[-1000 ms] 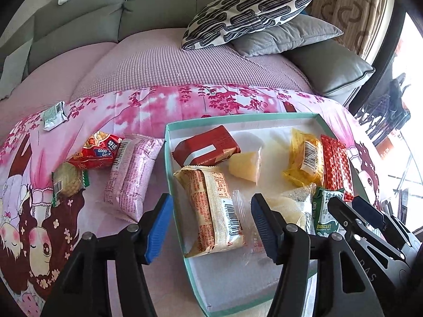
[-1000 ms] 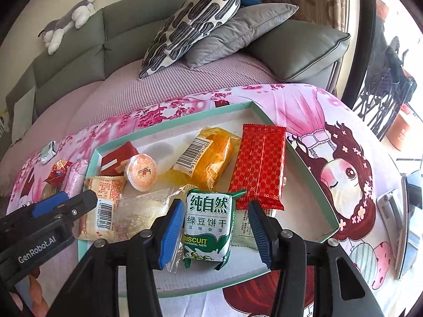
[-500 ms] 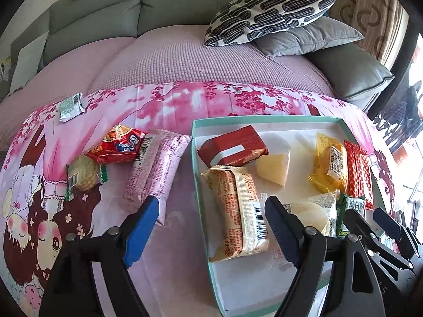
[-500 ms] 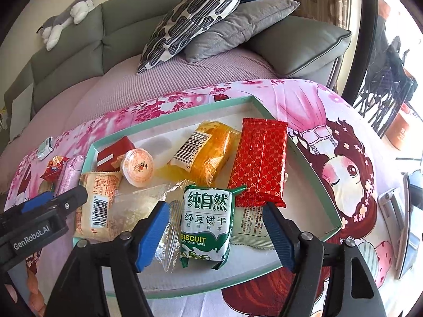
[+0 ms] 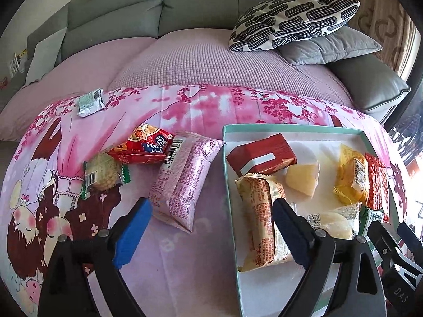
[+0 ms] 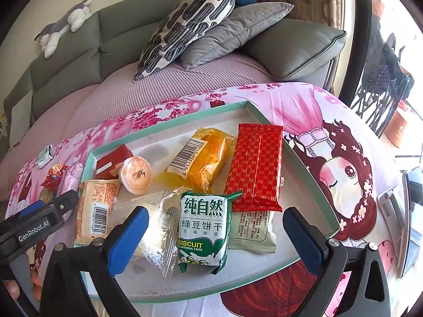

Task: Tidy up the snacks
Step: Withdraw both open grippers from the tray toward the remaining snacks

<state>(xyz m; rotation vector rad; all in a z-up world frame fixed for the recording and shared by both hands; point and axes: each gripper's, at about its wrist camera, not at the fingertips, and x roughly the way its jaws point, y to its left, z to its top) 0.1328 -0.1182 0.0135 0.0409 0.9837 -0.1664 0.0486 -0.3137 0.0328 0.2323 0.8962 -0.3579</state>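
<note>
A teal-rimmed white box [image 5: 228, 174] [image 6: 312, 177] on a pink printed cloth holds several snacks: a red pack [image 5: 261, 155], a beige pack [image 5: 260, 211], a yellow pack [image 6: 201, 158], a red patterned pack [image 6: 256, 166], a jelly cup [image 6: 135, 175] and a green biscuit pack [image 6: 203, 227]. Left of the box lie a pink pack [image 5: 182, 182], a red Good Luck pack [image 5: 144, 146], a round biscuit pack [image 5: 101, 174] and a small green pack [image 5: 90, 101]. My left gripper [image 5: 211, 229] is open and empty over the box's left rim. My right gripper [image 6: 215, 235] is open around the green biscuit pack without touching it.
A grey sofa with a pink cover [image 5: 211, 60] stands behind the cloth, with a patterned pillow [image 5: 290, 18] and grey cushions. A plush toy [image 6: 66, 23] lies on the sofa back. A metal object [image 6: 394, 211] rests at the cloth's right edge.
Both grippers have opened wider. The left gripper has moved left, so the loose snacks beside the box sit nearer the middle. The green biscuit pack stays in the box.
</note>
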